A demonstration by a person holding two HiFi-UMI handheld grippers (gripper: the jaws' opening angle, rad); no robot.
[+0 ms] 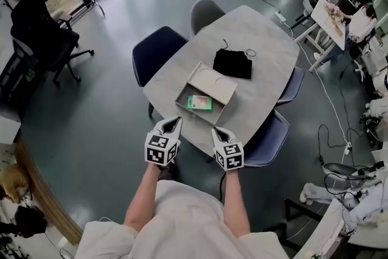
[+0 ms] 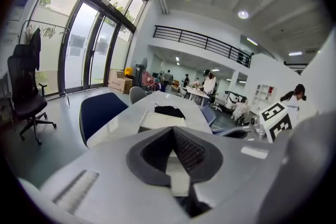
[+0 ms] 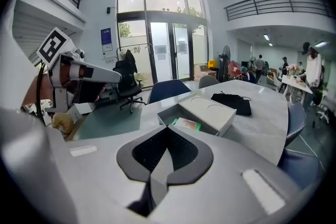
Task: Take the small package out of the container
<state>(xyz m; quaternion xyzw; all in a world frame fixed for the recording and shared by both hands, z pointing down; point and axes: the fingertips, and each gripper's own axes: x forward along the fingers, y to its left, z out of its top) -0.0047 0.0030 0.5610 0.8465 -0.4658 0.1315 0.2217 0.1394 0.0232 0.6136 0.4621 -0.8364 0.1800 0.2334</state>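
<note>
An open grey box, the container, sits near the front of the grey table. A small green package lies flat inside it, and the pale lid leans over the box's far side. My left gripper and right gripper hover side by side just short of the table's near edge, both shut and holding nothing. In the right gripper view, the package shows in the box beyond the right gripper. Beyond the left gripper, the left gripper view catches only the lid.
A black pouch lies on the table behind the box. Around the table stand a dark blue chair, a grey chair and blue chairs on the right. A black office chair stands far left. People work at desks at the back right.
</note>
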